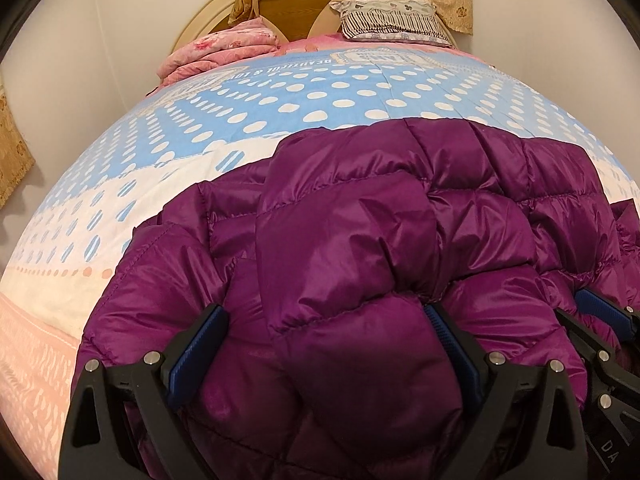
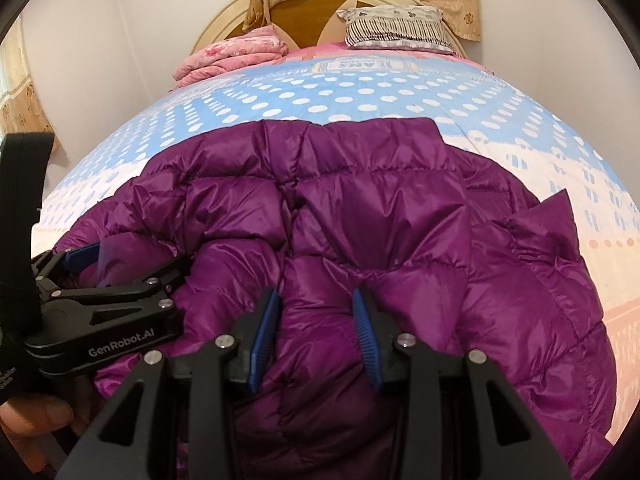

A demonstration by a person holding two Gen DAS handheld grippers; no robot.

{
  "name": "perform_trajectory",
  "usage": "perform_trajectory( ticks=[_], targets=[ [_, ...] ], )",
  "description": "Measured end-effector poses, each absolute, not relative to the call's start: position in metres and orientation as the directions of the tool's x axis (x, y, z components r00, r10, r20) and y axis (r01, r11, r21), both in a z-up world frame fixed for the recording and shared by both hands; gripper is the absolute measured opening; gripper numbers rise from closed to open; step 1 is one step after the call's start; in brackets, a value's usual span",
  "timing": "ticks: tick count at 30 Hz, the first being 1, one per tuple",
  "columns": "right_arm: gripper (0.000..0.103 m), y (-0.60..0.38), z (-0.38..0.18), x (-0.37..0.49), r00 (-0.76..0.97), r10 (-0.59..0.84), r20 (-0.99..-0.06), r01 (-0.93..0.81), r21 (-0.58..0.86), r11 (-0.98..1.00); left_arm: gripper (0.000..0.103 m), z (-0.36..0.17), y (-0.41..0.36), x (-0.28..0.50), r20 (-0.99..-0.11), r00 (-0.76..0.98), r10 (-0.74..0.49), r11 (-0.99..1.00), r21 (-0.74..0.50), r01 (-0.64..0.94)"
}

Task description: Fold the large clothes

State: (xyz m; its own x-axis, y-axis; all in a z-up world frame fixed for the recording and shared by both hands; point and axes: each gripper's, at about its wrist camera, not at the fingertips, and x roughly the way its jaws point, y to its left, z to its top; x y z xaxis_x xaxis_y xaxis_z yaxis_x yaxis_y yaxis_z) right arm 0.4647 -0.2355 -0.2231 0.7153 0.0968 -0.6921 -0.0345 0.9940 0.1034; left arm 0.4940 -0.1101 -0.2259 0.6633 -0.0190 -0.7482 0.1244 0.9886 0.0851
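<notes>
A purple jacket [image 1: 360, 240] is lying bunched on the bed [image 1: 120, 200]; the left gripper [image 1: 326, 312] is gaping wide over its padding, the right gripper [image 2: 316, 300] is standing apart astride a fold

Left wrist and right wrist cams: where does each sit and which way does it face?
Left wrist: on the left gripper, low at the bed's foot end, facing the headboard over the purple jacket; own open fingers show, right gripper at right edge.
Right wrist: on the right gripper, same heading; own fingers, the left gripper and a hand show.
Shared: jacket, polka-dot bedspread, striped pillow.
</notes>
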Motion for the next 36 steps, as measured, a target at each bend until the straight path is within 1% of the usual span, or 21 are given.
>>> perform_trajectory(
  ticks=[15,21,23,24,25,26,27,28,29,31,34,36],
  targets=[
    [0.042,-0.231,-0.225,0.464,0.713,0.066,-0.699,-0.03,0.063,0.998,0.099,-0.227,-0.11,0.494,-0.75,0.661,-0.011,0.988,0.094,0.122],
    [0.042,-0.225,-0.226,0.465,0.707,0.044,-0.706,-0.025,0.037,0.999,0.101,-0.227,-0.115,0.495,-0.746,0.666,0.026,0.984,0.136,0.115],
    [0.042,-0.222,-0.225,0.466,0.701,0.031,-0.712,-0.027,0.016,1.0,0.101,-0.226,-0.116,0.497,-0.75,0.66,0.032,0.983,0.142,0.114],
    [0.042,-0.223,-0.223,0.466,0.695,0.037,-0.718,-0.034,0.018,0.999,0.101,-0.221,-0.113,0.499,-0.767,0.641,0.013,0.982,0.13,0.135],
    [0.045,-0.224,-0.219,0.465,0.684,0.045,-0.728,-0.048,0.016,0.999,0.101,-0.215,-0.109,0.498,-0.778,0.628,0.007,0.981,0.127,0.147],
    [0.05,-0.226,-0.213,0.461,0.672,0.045,-0.739,-0.053,0.012,0.999,0.101,-0.201,-0.1,0.492,-0.778,0.628,-0.002,0.984,0.109,0.139],
    [0.054,-0.231,-0.202,0.449,0.677,0.05,-0.734,-0.041,0.031,0.999,0.101,-0.188,-0.093,0.484,-0.768,0.64,-0.032,0.988,0.075,0.138],
    [0.062,-0.236,-0.192,0.438,0.69,0.067,-0.721,-0.037,0.057,0.998,0.101,-0.169,-0.08,0.469,-0.744,0.662,-0.09,0.987,0.02,0.157],
    [0.071,-0.243,-0.181,0.419,0.699,0.095,-0.709,-0.046,0.087,0.995,0.101,-0.154,-0.068,0.449,-0.723,0.681,-0.118,0.985,0.003,0.175],
    [0.081,-0.257,-0.172,0.383,0.688,0.13,-0.714,-0.069,0.114,0.991,0.101,-0.139,-0.047,0.414,-0.705,0.7,-0.117,0.984,0.013,0.177],
    [0.083,-0.276,-0.175,0.333,0.658,0.137,-0.74,-0.064,0.126,0.99,0.101,-0.14,-0.009,0.346,-0.676,0.732,-0.086,0.987,0.042,0.154],
    [0.083,-0.291,-0.185,0.294,0.64,0.108,-0.761,-0.034,0.112,0.993,0.101,-0.155,0.014,0.302,-0.681,0.727,-0.085,0.989,0.028,0.142]
  ],
)
